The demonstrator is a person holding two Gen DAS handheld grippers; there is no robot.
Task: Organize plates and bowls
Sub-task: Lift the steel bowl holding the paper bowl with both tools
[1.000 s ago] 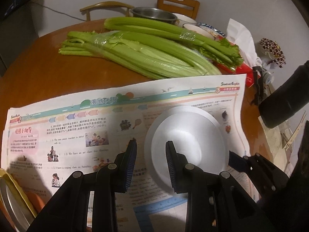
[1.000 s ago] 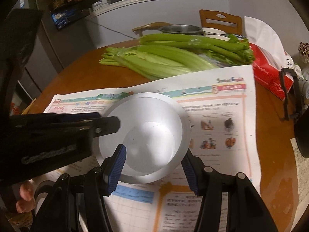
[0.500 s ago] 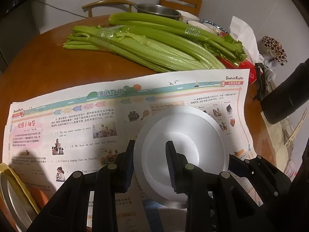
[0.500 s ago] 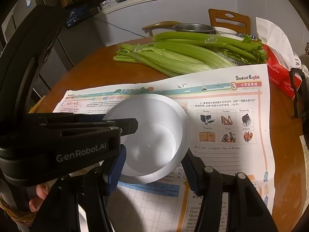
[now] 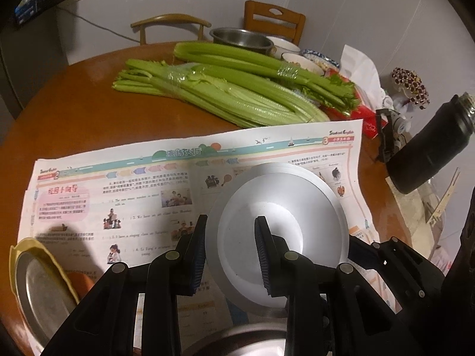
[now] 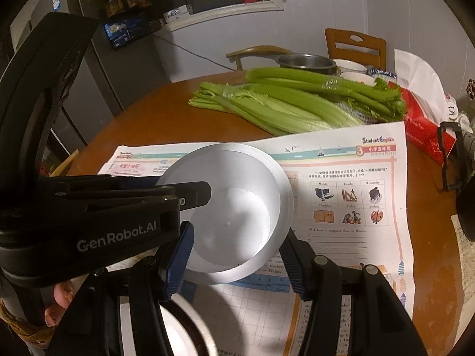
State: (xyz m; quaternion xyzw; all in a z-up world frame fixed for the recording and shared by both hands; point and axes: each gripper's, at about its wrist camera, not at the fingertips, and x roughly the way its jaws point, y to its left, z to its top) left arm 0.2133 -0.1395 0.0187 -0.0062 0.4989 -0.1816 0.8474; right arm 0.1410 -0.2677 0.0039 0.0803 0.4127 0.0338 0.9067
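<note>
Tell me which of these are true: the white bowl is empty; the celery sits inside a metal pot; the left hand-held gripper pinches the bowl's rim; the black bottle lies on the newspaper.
1. The white bowl is empty. True.
2. The celery sits inside a metal pot. False: it lies on the wooden table.
3. The left hand-held gripper pinches the bowl's rim. True.
4. The black bottle lies on the newspaper. False: it stands beside it.

Celery [image 5: 237, 95] blocks far side; newspaper [image 5: 118, 195] lies clear.
</note>
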